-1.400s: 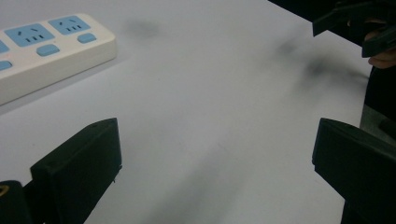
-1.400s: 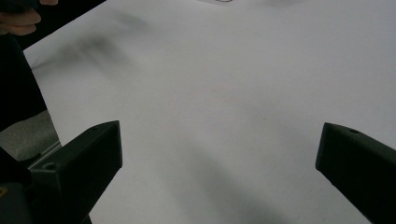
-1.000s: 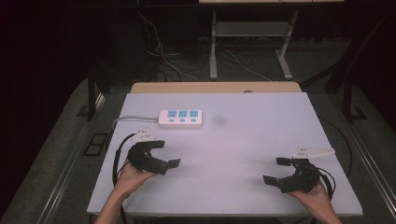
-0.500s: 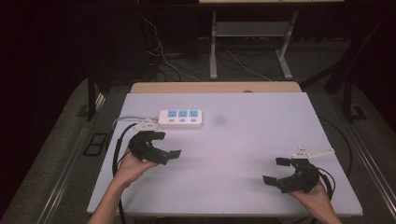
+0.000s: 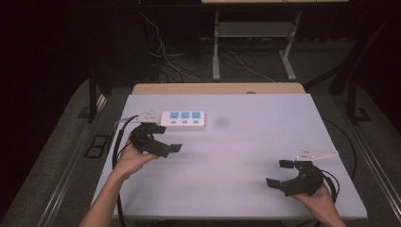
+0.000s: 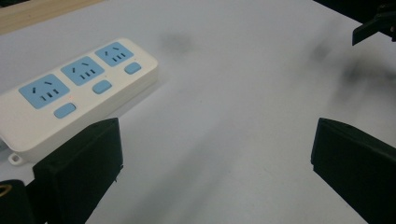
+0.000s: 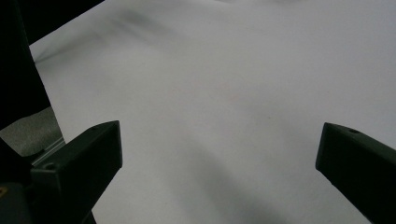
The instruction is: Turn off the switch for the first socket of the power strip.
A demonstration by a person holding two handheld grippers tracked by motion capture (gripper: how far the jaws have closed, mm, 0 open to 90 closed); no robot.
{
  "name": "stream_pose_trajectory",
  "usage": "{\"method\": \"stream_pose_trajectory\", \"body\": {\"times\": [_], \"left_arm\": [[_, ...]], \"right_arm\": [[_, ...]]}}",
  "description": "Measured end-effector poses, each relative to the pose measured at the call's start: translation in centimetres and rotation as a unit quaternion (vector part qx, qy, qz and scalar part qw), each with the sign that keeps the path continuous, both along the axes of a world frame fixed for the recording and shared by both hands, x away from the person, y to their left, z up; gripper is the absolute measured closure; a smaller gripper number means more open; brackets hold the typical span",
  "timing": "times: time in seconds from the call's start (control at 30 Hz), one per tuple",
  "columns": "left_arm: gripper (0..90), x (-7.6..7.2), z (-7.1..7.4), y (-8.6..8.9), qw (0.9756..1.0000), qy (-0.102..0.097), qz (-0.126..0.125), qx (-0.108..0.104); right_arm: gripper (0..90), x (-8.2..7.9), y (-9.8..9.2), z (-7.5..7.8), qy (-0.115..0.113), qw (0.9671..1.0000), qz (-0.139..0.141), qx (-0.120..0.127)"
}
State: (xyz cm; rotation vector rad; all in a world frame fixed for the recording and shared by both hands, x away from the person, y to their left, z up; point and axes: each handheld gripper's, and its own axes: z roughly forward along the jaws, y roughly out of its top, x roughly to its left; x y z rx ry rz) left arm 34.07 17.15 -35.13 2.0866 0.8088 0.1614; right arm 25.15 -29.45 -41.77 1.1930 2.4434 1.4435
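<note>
- Power strip [image 5: 183, 118] lies flat at the far left of the desk [image 5: 246, 142], white with three blue sockets, nothing plugged into them as far as I can see.
- Left gripper [image 5: 163, 142] hangs just near of the strip, jaws spread wide, empty; in the left gripper view the strip [image 6: 74, 91] sits just beyond the left jaw, not touching it.
- Right gripper [image 5: 281, 173] sits at the near right corner of the desk, well apart from the strip, jaws open, holding nothing.
- Small white plate-like piece [image 5: 316, 154] lies just far of the right gripper; can't tell what it is.
- Progress: looks like the very start, only an approach to the strip; nothing gripped, pressed or plugged yet.
- Left to do: contact with the strip and whatever follows, so basically everything.
</note>
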Motion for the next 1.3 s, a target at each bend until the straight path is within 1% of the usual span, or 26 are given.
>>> {"method": "stream_pose_trajectory", "body": {"times": [0.1, 0.2, 0.27, 0.33, 0.4, 0.43, 0.77, 0.93, 1.07, 1.3], "left_arm": [[0.8, 0.5, 0.3, 0.0, 1.0, 0.0, 0.002, 0.004], [0.7, 1.1, 0.6, 0.0, 0.9999, -0.001, 0.003, 0.014], [0.8, 1.4, 0.7, 0.0, 0.9999, 0.001, 0.001, 0.015], [0.8, 1.8, 0.9, 0.0, 0.9997, 0.003, -0.001, 0.023], [0.8, 2.1, 1.0, 0.0, 0.9997, 0.003, -0.001, 0.025], [0.8, 2.3, 1.1, 0.0, 0.9995, 0.003, -0.004, 0.03], [0.8, 3.7, 1.9, -0.3, 0.9988, 0.005, -0.007, 0.048], [0.8, 4.4, 2.1, -0.5, 0.9985, 0.005, -0.011, 0.054], [1.0, 5.0, 2.0, -0.5, 0.9982, 0.007, -0.015, 0.058], [1.3, 6.3, 1.8, -0.5, 0.9983, 0.008, -0.015, 0.056]], "right_arm": [[0.3, 0.0, 0.0, 0.0, 0.001, 1.0, 0.0, -0.001], [0.3, 0.0, 0.0, 0.0, 0.001, 1.0, 0.0, -0.001], [0.3, 0.0, 0.0, 0.0, 0.001, 1.0, 0.001, -0.001], [0.3, 0.0, 0.0, 0.0, 0.0, 1.0, 0.002, -0.003], [0.3, 0.0, 0.0, 0.0, 0.0, 1.0, 0.002, -0.002], [0.3, 0.0, 0.0, 0.0, 0.0, 1.0, 0.002, -0.002], [0.3, 0.0, 0.1, -0.1, -0.001, 1.0, 0.004, -0.005], [0.3, -0.1, 0.2, -0.1, -0.003, 1.0, 0.007, -0.006], [0.3, -0.1, 0.2, -0.1, -0.004, 0.9999, 0.008, -0.006], [0.3, -0.1, 0.1, 0.0, -0.003, 1.0, 0.008, -0.005]]}}
